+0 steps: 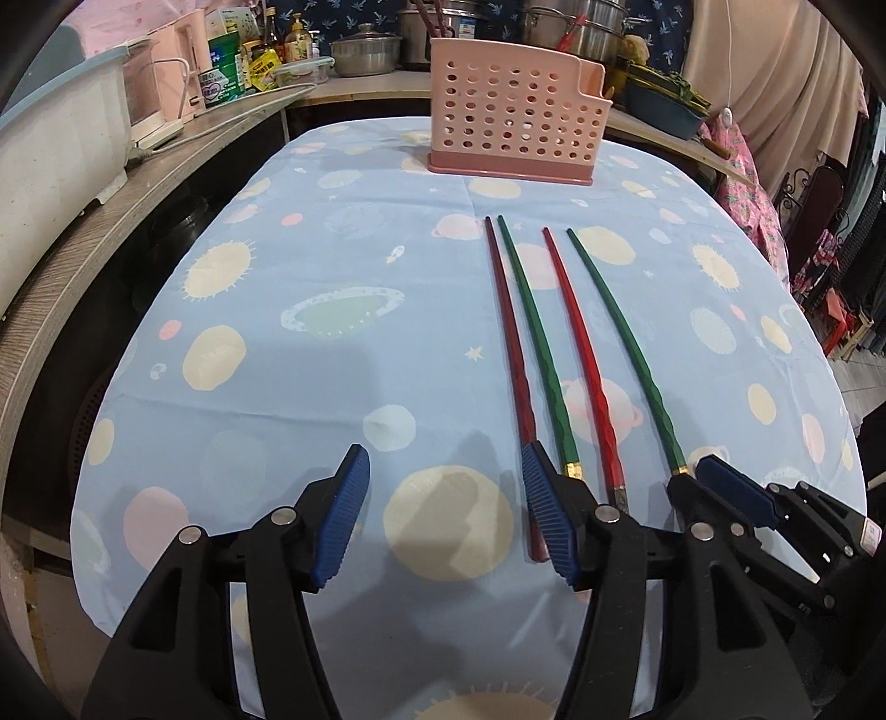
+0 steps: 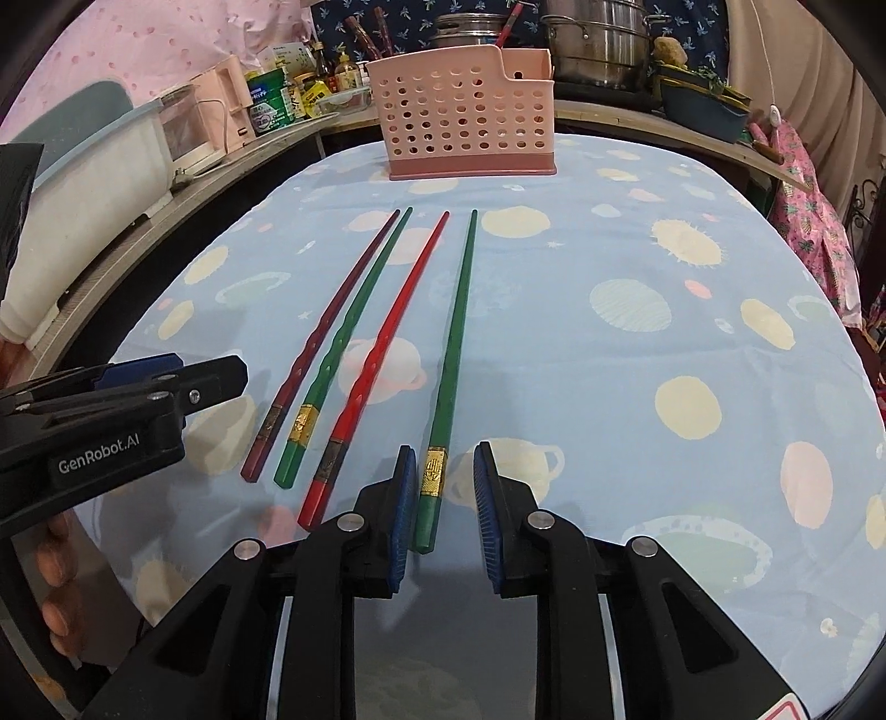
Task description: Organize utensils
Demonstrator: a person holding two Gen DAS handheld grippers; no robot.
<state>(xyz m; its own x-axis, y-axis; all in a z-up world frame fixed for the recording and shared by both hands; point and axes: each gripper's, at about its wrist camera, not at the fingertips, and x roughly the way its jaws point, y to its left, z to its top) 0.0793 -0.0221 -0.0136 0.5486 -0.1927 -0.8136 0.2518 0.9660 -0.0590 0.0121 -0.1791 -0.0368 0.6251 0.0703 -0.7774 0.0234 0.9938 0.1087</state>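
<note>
Several chopsticks lie side by side on the blue cloth: a dark red one [image 2: 326,327], a green one [image 2: 354,327], a bright red one [image 2: 387,338] and a second green one [image 2: 454,343]. A pink perforated holder [image 2: 465,122] stands at the far end of the table; it also shows in the left wrist view [image 1: 515,111]. My right gripper [image 2: 443,498] is open, its pads either side of the right green chopstick's handle end, not closed on it. My left gripper [image 1: 443,509] is open and empty, left of the chopsticks, its right pad over the dark red chopstick [image 1: 506,332].
The table [image 1: 277,360] has a planet-print cloth. A counter [image 1: 111,183] runs along the left with a white tub, appliances and bottles. Pots [image 2: 598,44] stand behind the holder. A pink-clothed item [image 2: 814,221] hangs at the right edge.
</note>
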